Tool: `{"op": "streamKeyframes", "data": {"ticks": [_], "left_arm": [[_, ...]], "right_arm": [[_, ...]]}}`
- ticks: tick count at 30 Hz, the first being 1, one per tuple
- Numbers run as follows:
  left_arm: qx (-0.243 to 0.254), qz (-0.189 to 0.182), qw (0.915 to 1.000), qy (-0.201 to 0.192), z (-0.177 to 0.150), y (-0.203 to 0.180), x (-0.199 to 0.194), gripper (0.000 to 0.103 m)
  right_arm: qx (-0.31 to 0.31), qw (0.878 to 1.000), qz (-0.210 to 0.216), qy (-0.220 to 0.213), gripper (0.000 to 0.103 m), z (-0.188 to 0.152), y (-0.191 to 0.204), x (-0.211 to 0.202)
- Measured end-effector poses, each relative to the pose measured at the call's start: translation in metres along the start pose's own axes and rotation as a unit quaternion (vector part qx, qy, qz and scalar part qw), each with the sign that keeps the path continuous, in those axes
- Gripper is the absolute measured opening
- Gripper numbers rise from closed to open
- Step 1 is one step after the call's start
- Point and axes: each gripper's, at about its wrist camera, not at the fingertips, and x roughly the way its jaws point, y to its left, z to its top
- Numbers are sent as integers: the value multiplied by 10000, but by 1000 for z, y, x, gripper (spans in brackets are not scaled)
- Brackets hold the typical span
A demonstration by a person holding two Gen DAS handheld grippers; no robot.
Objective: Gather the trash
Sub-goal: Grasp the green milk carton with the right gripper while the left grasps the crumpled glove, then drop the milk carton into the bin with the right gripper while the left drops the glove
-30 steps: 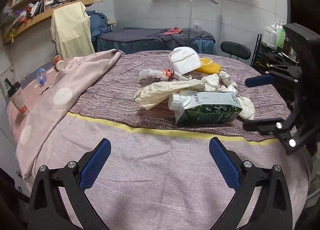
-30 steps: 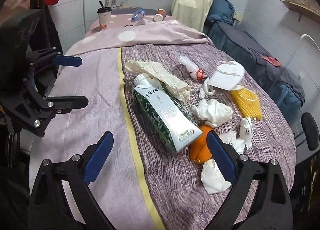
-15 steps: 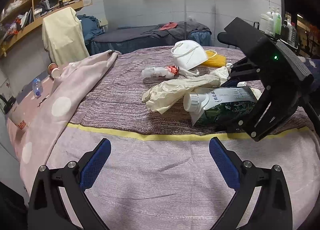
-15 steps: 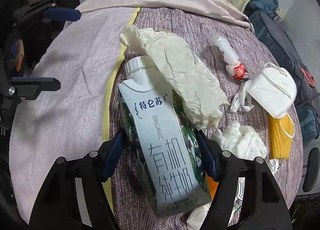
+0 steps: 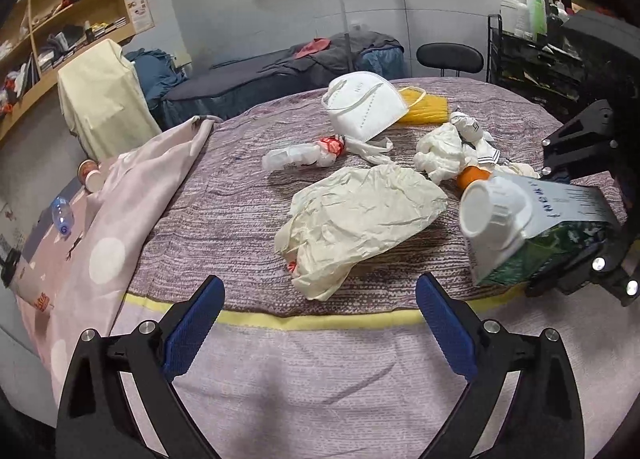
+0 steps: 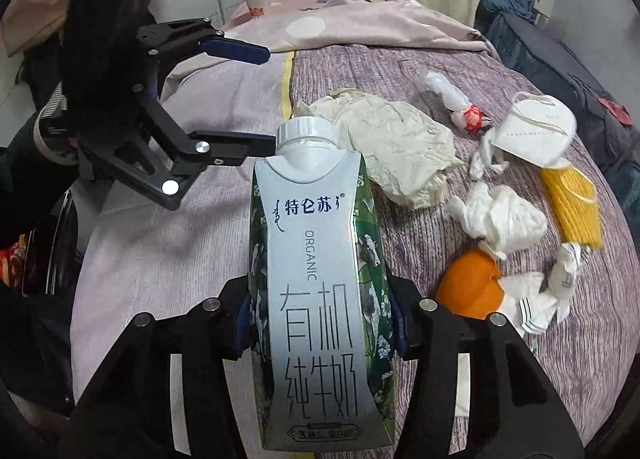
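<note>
My right gripper (image 6: 320, 323) is shut on a green and white milk carton (image 6: 316, 283) and holds it lifted above the bed; the carton also shows at the right of the left wrist view (image 5: 532, 231). My left gripper (image 5: 318, 311) is open and empty near the bed's front edge, short of a crumpled cream paper wrapper (image 5: 360, 215). Behind lie a white face mask (image 5: 364, 103), a yellow mask (image 5: 424, 109), white tissues (image 5: 444, 151), an orange (image 6: 470, 289) and a clear plastic wrapper with red (image 5: 304, 153).
A pink dotted blanket (image 5: 132, 187) covers the bed's left side, with a paper cup (image 5: 90, 175) and a plastic bottle (image 5: 62, 215) beyond it. A black stool (image 5: 448, 57) and a dark rack (image 5: 528, 63) stand at the back right.
My right gripper closed on the milk carton and lifted it off the bed. My left gripper moved in closer to the trash pile.
</note>
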Motion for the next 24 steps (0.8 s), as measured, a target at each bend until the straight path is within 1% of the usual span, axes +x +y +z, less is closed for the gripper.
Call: {"op": "streamKeyframes", "data": {"ticks": [5, 7, 10, 12, 13, 14, 15, 16, 18, 20, 21, 24], "left_arm": [[318, 2, 9995, 90, 16, -16, 22, 94], [537, 165, 9983, 178, 21, -26, 34, 91], [819, 422, 9953, 295, 25, -36, 50, 80], [795, 413, 9952, 385, 27, -37, 57, 65], [715, 376, 9959, 413, 27, -36, 59, 61], [634, 356, 9964, 429, 27, -35, 60, 52], [531, 330, 9971, 438, 27, -33, 60, 41], [463, 318, 9975, 437, 27, -31, 59, 37], [293, 280, 9985, 375, 28, -28, 54, 21], [144, 238, 9992, 299, 29, -28, 50, 19], [46, 201, 9995, 228, 29, -26, 44, 15], [-193, 152, 9997, 56, 31, -24, 28, 12]], "right_arm": [[665, 9962, -220, -515, 52, -20, -13, -31], [814, 9939, -279, -697, 52, -25, -14, -40], [1052, 9891, -354, -964, 52, -33, -14, -55], [1257, 9846, -431, -1138, 52, -40, -15, -66], [1341, 9825, -480, -1204, 52, -43, -15, -70], [1434, 9800, -524, -1277, 52, -48, -15, -74], [1527, 9774, -554, -1354, 52, -52, -15, -79], [1604, 9748, -607, -1426, 52, -56, -16, -82], [1710, 9706, -719, -1530, 52, -66, -13, -91], [1867, 9651, -745, -1676, 52, -75, -13, -98], [1930, 9629, -750, -1728, 52, -78, -14, -101], [2098, 9564, -786, -1871, 52, -90, -13, -109]]}}
